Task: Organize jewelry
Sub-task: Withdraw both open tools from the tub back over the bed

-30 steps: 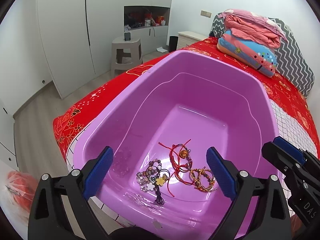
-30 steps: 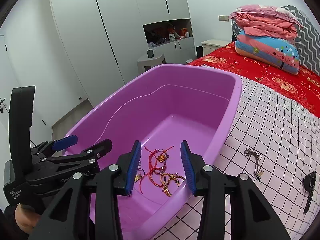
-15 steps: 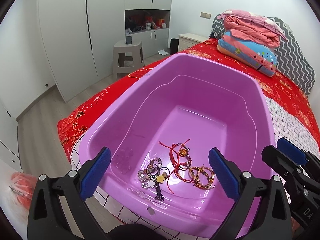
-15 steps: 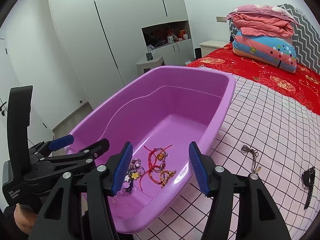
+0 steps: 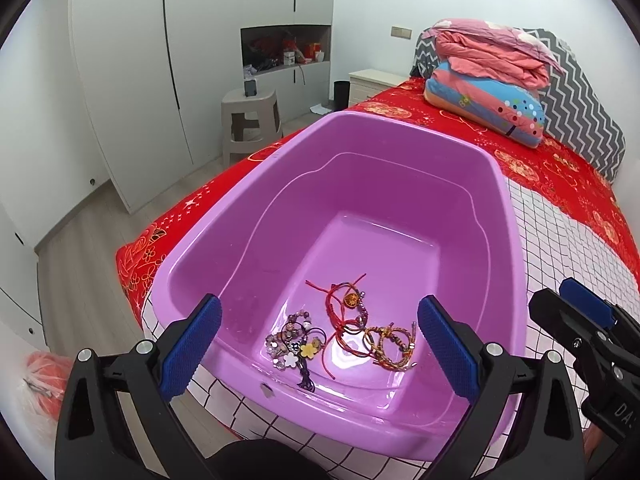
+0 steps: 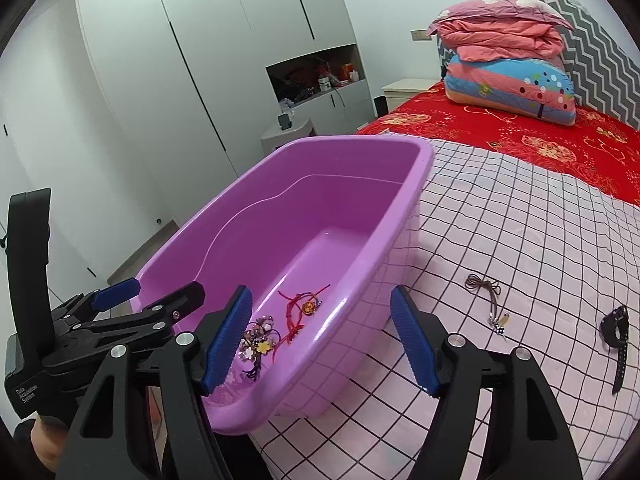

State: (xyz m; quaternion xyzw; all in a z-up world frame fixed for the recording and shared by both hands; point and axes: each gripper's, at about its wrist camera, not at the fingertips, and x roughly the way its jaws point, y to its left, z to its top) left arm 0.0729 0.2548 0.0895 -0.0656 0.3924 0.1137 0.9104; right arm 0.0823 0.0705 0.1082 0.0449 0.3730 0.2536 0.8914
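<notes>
A purple plastic tub (image 5: 492, 184) (image 6: 404, 208) sits on the bed. Inside lie a beaded flower bracelet (image 5: 294, 346) (image 6: 256, 340), a red cord bracelet (image 5: 344, 304) (image 6: 300, 312) and braided gold-red bracelets (image 5: 390, 344). My left gripper (image 5: 318, 352) is open and empty above the tub's near end. My right gripper (image 6: 322, 338) is open and empty over the tub's near right rim. On the checked cover to the right lie a brown cord necklace (image 6: 490, 296) and a black watch (image 6: 616, 340).
The bed has a red floral sheet (image 6: 520, 136) and a pink checked cover (image 6: 520, 240). Folded quilts and pillows (image 5: 492, 76) are stacked at the head. A grey stool (image 5: 250, 120) and white wardrobes stand beyond the bed edge.
Both grippers have pulled back and up from the tub. The right gripper has opened wider and swung right, so the necklace and watch show more fully.
</notes>
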